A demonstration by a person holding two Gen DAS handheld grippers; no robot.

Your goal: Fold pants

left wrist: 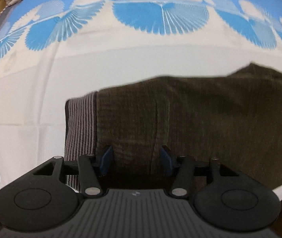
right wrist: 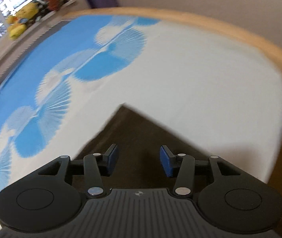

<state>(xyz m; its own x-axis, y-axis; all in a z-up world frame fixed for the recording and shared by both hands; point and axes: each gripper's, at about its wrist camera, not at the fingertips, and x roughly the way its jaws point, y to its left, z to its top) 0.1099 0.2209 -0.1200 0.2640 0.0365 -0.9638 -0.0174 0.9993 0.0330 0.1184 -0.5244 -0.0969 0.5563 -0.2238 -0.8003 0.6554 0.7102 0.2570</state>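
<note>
Flat on the bed sheet [left wrist: 121,63] lay the pants [left wrist: 200,115], dark brown with a fine ribbed weave, spread over the white part of the sheet with its blue fan pattern further off. At the left end of them, in my left wrist view, a striped grey band [left wrist: 80,127] showed, edged dark. My left claw [left wrist: 136,160] hung over the pants just beside that band, its blue pads [left wrist: 106,159] apart with a raised fold of the cloth running up between them; I could not tell whether the pads touched the fabric, and they gripped nothing. My right claw [right wrist: 139,162] stood over another end of the pants, where the cloth came to a pointed corner [right wrist: 124,109] on the white sheet. Its pads [right wrist: 166,164] were apart too, with only flat fabric below them. Beyond the sheet ran a pale wooden edge [right wrist: 230,31] of the bed, and far to the left sat a yellow soft toy [right wrist: 19,22] on a ledge.
</note>
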